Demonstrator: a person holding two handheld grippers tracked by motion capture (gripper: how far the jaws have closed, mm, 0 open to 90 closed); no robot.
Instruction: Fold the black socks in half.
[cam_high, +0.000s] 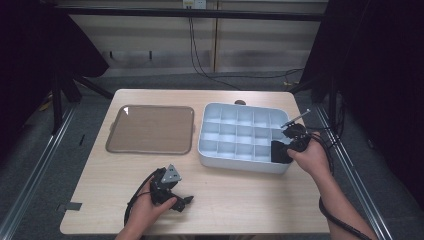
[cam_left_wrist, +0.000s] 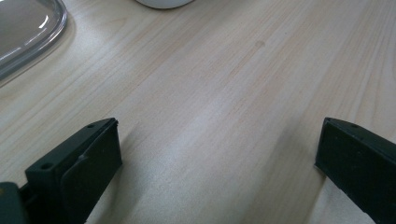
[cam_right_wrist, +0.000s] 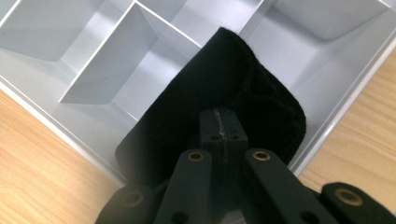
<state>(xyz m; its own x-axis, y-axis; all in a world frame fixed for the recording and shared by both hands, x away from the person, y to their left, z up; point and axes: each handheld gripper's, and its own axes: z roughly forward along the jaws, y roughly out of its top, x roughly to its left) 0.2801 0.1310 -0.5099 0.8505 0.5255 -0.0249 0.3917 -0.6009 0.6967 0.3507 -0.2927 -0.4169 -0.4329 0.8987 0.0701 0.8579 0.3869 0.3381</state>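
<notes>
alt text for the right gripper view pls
The right gripper, jaws shut, holds a folded black cloth over a corner compartment of a pale grey divided tray. The compartments in sight look empty, and light wooden table shows on both sides of the tray's corner.
</notes>
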